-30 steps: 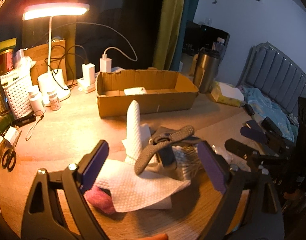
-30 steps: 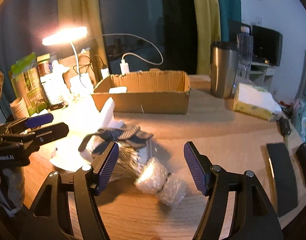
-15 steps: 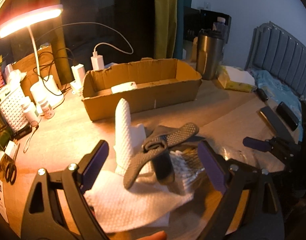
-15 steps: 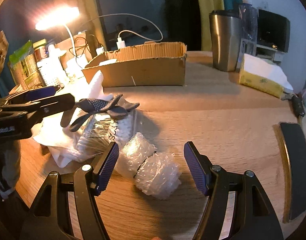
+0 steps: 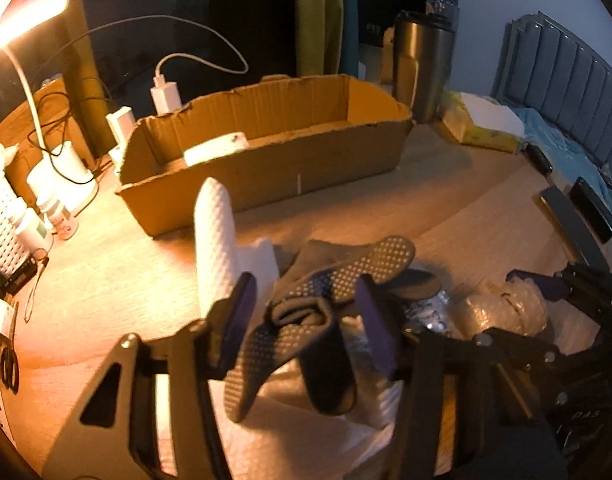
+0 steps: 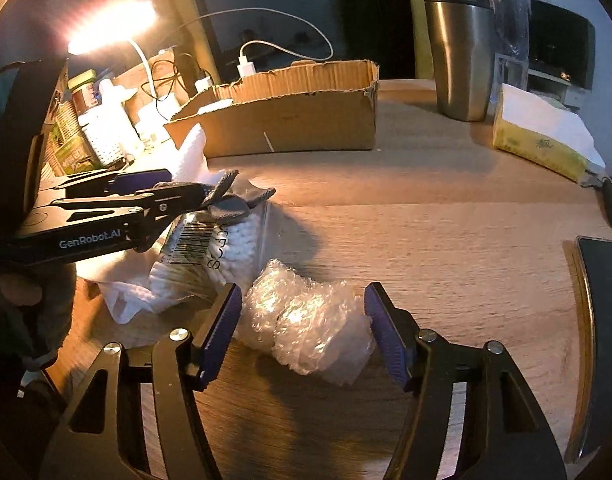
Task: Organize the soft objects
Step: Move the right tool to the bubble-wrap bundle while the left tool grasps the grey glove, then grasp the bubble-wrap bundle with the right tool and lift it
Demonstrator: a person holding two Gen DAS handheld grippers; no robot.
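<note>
Left hand-held gripper point(image 5: 302, 312): its jaws have just been closing, and they are now bracketing the folded middle of the grey dotted glove point(image 5: 325, 292); whether the purple pads are already pressing the fabric I cannot tell
Grey dotted glove: lying draped over the pile right between the left jaws; one dotted end is reaching beyond the fingertips, the other is hanging down toward the camera
Right hand-held gripper point(image 6: 302, 320): its jaws have just been narrowing and are standing on either side of the bubble wrap bundle point(image 6: 313, 324); the right pad is looking to be at the bundle's edge, the left pad just beside it; a firm grasp is not showing
Bubble wrap bundle: resting on the worktop point(image 6: 445, 248) between the right jaws
White paper towel point(image 5: 214, 248): spreading under the left hand-held gripper; one rolled part is standing upright just beyond its left finger
Bag of cotton swabs point(image 6: 210, 252): lying ahead and to the left of the right hand-held gripper, under the glove and touching the bubble wrap
Cardboard box point(image 5: 266, 152): sitting open-topped beyond both hand-held grippers, well apart from the pile; a white object point(image 5: 216, 150) is lying inside near its left end
Steel tumbler point(image 6: 459, 56): standing far ahead and to the right of the right hand-held gripper, near the box's right end
Tissue pack point(image 6: 541, 136): lying to the right of the tumbler
Desk lamp point(image 6: 110, 26): glowing far ahead on the left
</note>
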